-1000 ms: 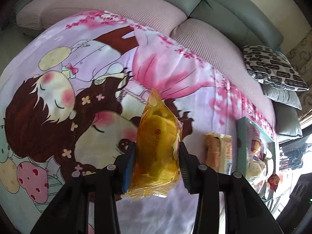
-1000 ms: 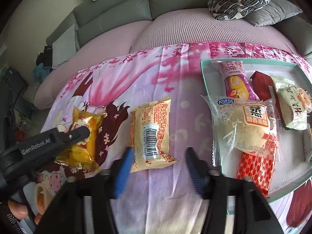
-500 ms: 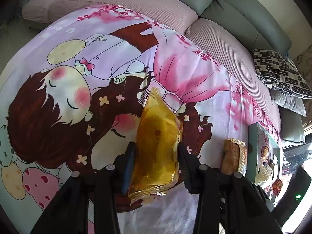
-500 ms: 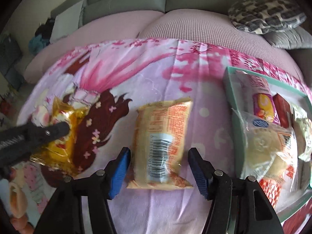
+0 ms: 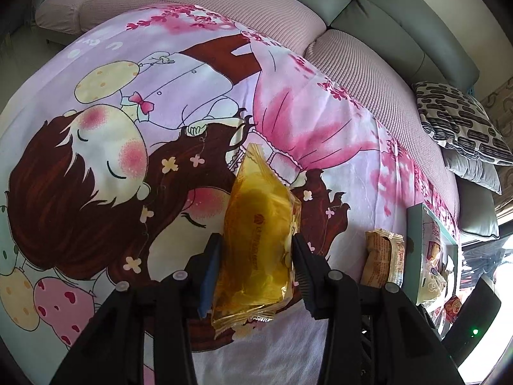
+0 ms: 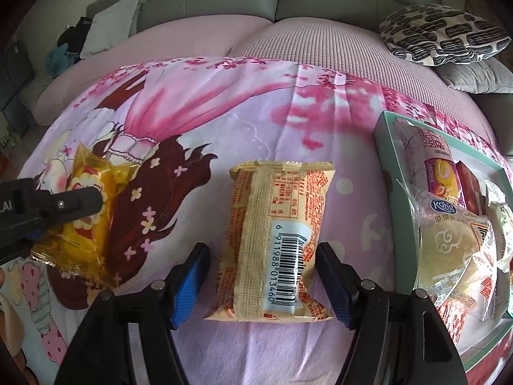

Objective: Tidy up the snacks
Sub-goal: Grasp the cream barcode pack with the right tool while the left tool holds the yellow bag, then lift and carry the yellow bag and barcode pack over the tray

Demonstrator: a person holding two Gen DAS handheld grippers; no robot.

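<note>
Cartoon-print blanket (image 6: 256,122) covers the sofa; teal tray (image 6: 388,147) of snacks sits at the right. Right gripper (image 6: 263,282) tilts down, jaws opening, straddling the beige barcode packet (image 6: 272,240) lying flat mid-blanket, pads not touching it. Left gripper (image 5: 256,269) tilts down too, at the left, clamped narrow on the yellow snack packet (image 5: 259,237), held upright above the blanket.
</note>
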